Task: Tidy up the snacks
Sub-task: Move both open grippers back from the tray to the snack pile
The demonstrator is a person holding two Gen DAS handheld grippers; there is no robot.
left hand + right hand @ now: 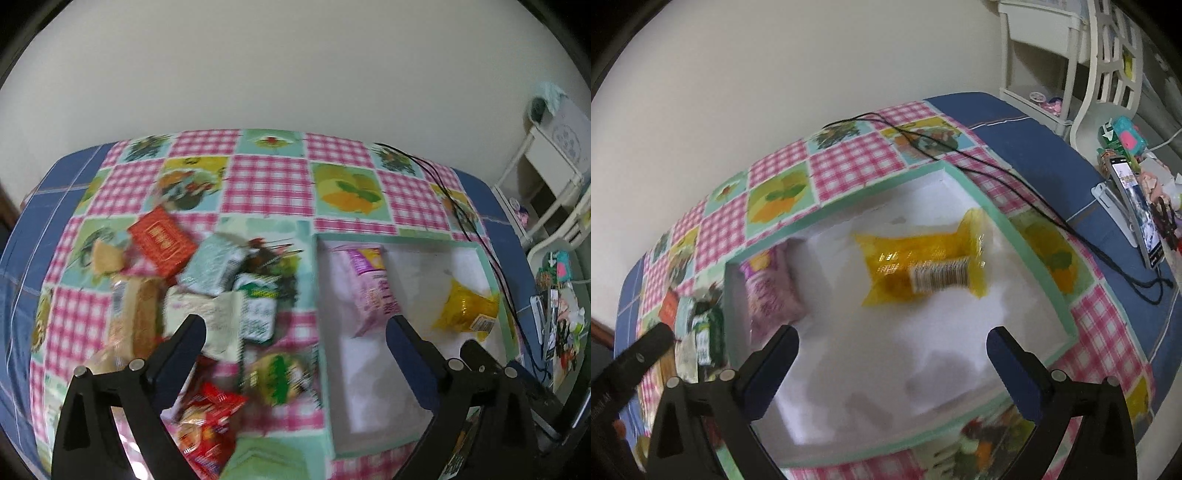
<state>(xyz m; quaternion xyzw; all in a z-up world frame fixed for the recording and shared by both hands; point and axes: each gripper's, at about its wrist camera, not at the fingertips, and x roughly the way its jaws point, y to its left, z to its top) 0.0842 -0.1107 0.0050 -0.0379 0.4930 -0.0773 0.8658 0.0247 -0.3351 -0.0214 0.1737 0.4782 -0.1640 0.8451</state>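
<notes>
A shallow white box with a mint-green rim (399, 238) (982, 201) lies on the patchwork tablecloth. Inside it lie a pink snack pack (369, 291) (768, 291) and a yellow snack pack (465, 308) (923, 266). A blurred heap of loose snacks (207, 295) lies left of the box, among them an orange-red pack (162, 242) and a green-and-white pack (258, 306). My left gripper (295, 328) hangs open above the box's left wall, with nothing between its fingers. My right gripper (892, 341) stands open over the box floor, empty, the yellow pack beyond its tips.
Black cables (960, 155) run across the cloth past the box's far corner. A phone on a stand (1137, 218) and clutter sit at the right. A white chair (1108, 74) and shelf stand beyond the table. The left gripper's finger (639, 354) shows at the right view's left edge.
</notes>
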